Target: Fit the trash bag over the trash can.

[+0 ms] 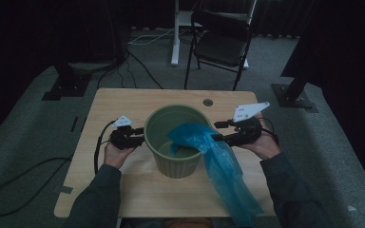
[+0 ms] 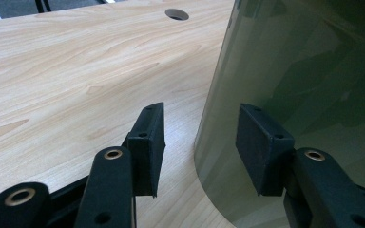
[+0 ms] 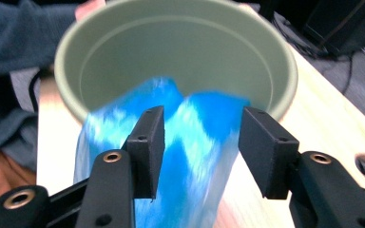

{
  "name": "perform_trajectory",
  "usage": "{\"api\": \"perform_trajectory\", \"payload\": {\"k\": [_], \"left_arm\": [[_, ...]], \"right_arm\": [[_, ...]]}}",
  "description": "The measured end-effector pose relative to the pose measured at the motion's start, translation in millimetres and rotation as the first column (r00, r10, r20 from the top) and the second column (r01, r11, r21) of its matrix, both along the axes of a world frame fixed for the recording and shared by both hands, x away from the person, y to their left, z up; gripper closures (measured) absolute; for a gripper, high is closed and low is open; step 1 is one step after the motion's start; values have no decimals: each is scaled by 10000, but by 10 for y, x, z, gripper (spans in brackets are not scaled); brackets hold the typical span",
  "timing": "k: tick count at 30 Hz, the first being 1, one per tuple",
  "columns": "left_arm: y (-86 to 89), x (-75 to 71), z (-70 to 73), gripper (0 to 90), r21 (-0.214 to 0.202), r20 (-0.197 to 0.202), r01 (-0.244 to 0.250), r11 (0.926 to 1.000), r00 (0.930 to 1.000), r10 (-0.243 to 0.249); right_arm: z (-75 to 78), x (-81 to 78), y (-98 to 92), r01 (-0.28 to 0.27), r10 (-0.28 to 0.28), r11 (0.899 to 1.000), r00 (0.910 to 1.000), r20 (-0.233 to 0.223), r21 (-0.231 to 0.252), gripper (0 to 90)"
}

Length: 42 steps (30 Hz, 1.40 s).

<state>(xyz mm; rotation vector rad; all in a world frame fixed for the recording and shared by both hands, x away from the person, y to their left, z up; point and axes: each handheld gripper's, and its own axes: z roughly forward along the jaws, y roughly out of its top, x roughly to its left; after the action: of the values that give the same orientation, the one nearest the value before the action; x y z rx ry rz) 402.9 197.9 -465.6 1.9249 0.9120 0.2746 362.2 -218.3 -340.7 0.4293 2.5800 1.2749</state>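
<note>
Here the left gripper [image 1: 134,137], at nine o'clock of the green bin [image 1: 177,142] mid-counter [image 1: 119,102], has its fingers spread astride the wall, seemingly to steady it. The blue bag [image 1: 218,161] drapes over the four o'clock rim, half inside. At three o'clock the right gripper [image 1: 221,130] has its fingers released, apparently to regrip.

One green plastic bin [image 1: 177,142] stands on the one wooden counter [image 1: 123,102], and one blue plastic bag [image 1: 223,166] hangs over its rim. Two grippers are in view: the left gripper [image 1: 139,137] and the right gripper [image 1: 217,131]. One black folding chair [image 1: 221,42] stands beyond the counter.
</note>
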Motion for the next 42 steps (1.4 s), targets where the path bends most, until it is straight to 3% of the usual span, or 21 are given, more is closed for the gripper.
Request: {"api": "perform_trajectory", "payload": {"k": [8, 18, 25, 28, 32, 37, 42], "left_arm": [[20, -26, 25, 531, -73, 103, 89, 9999, 9999, -88], [29, -73, 71, 535, -123, 259, 285, 9995, 9993, -281], [28, -68, 81, 538, -117, 292, 278, 9995, 9992, -274], [28, -66, 81, 538, -132, 286, 288, 9995, 9992, -284], [31, -61, 79, 539, -167, 247, 320, 9993, 9992, -316], [34, -59, 81, 540, -181, 209, 349, 9992, 9992, -345], [37, -55, 79, 541, -238, 167, 378, 9990, 9992, -375]], "right_arm": [[-88, -158, -177, 559, -561, 9984, 9983, -158, -112, 491], [-218, -258, -358, 983, -971, 9950, 9937, -568, 196, 501], [-355, -263, -456, 969, -849, 9924, 9855, -1469, 760, 530], [-396, -247, -477, 965, -782, 9902, 9819, -1724, 1009, 601], [-423, -254, -481, 906, -710, 9900, 9824, -1730, 1081, 681], [-436, -252, -461, 1089, -932, 9898, 9825, -1612, 914, 658], [-479, -239, -480, 1146, -940, 9882, 9777, -1879, 1018, 563]]}}
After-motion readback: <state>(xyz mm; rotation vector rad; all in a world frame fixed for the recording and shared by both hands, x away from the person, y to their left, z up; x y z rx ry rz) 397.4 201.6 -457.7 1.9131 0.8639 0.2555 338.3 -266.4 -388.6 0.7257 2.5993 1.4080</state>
